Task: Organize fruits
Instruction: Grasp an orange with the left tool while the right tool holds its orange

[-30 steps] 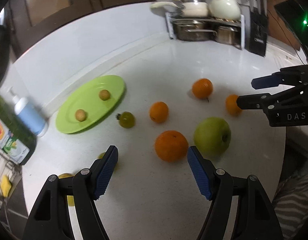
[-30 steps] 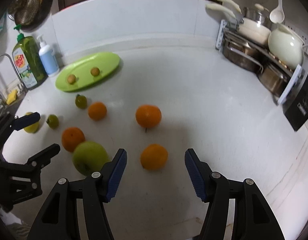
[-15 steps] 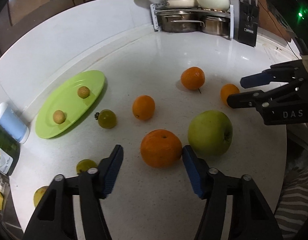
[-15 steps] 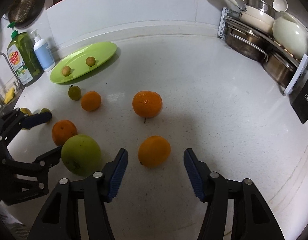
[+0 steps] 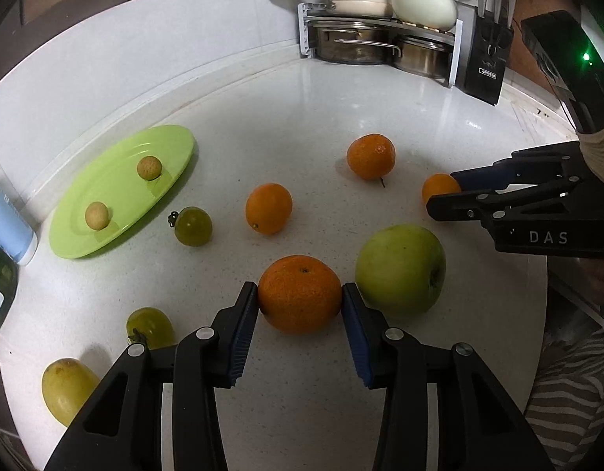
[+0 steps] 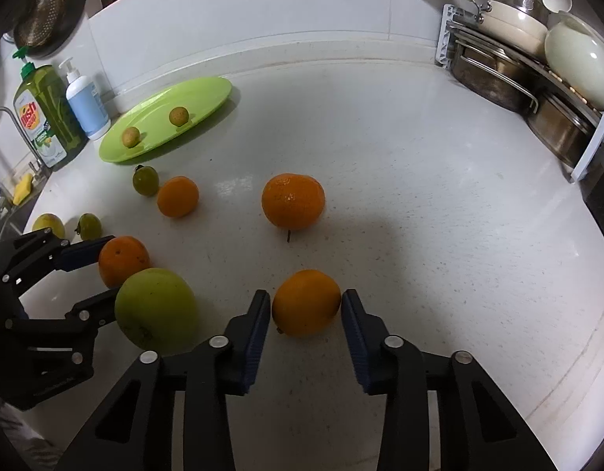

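Observation:
My left gripper (image 5: 300, 294) is closing on a large orange (image 5: 300, 294) that rests on the white counter; both blue pads touch its sides. A green apple (image 5: 400, 271) sits right beside that orange. My right gripper (image 6: 306, 302) is closing on a smaller orange (image 6: 306, 302), which fills the space between its pads. Two more oranges (image 5: 370, 156) (image 5: 268, 208), two green tomatoes (image 5: 193, 225) (image 5: 150, 325) and a yellow fruit (image 5: 66, 388) lie loose. A green plate (image 5: 172, 145) at the back left holds two small tan fruits.
A rack of pots (image 5: 380, 39) and a knife block (image 5: 486, 59) fill the back right corner. Dish soap (image 6: 47, 114) and a pump bottle (image 6: 84, 102) stand by the sink at the left. The counter edge runs close behind both grippers.
Both grippers have narrowed from wide open until their pads meet an orange each. The left one tilted further down over its orange; the right one sank slightly.

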A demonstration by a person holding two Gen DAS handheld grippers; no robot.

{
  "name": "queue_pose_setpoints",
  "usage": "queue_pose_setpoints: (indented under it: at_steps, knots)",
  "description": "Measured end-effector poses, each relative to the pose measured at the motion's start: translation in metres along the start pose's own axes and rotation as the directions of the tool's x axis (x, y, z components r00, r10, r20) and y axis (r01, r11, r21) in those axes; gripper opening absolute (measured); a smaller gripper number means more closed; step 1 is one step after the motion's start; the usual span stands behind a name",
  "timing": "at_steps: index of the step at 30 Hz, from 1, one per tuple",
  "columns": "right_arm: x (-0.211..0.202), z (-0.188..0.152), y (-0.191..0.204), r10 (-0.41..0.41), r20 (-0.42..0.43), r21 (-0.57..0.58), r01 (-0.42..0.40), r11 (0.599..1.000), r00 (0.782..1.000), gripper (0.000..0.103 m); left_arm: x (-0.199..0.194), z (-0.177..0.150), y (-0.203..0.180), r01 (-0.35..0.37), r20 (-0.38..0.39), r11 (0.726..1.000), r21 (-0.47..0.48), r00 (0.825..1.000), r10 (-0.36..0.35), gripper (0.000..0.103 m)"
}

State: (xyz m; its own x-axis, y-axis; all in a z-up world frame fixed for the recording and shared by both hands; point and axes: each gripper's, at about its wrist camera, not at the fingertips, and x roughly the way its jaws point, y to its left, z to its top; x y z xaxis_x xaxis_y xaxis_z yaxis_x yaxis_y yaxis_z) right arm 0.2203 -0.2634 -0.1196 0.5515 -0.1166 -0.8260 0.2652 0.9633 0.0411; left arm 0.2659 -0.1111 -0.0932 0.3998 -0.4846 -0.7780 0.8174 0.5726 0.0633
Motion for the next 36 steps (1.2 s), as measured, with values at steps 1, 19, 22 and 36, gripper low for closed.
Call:
queue_pose_setpoints:
  at_steps: [1,19,22,36]
  knots:
    - [0.0,0.0,0.0,0.0,0.001,-0.001,0.0,1.0,1.0,0.037,0.0,0.0,0.0,-0.001,0.0,1.0,-0.004,1.0,0.001,0.042]
    - [-0.014,0.002,0.011,0.02,0.045,-0.04,-0.018,0.999,0.999,0.037,-0.016,0.001,0.005,-0.037,0.02,0.994,-0.1,0.999,0.039,0.042]
    - [-0.022,0.006,0.016,0.034,0.069,-0.056,-0.03,0.998,0.997,0.037,-0.026,0.003,0.009,-0.046,0.03,0.989,-0.142,0.998,0.051,0.042]
    - [-0.053,0.04,0.044,0.177,0.167,-0.139,-0.154,0.978,0.97,0.037,-0.079,0.023,0.036,-0.134,0.111,0.94,-0.313,0.978,0.177,0.042]
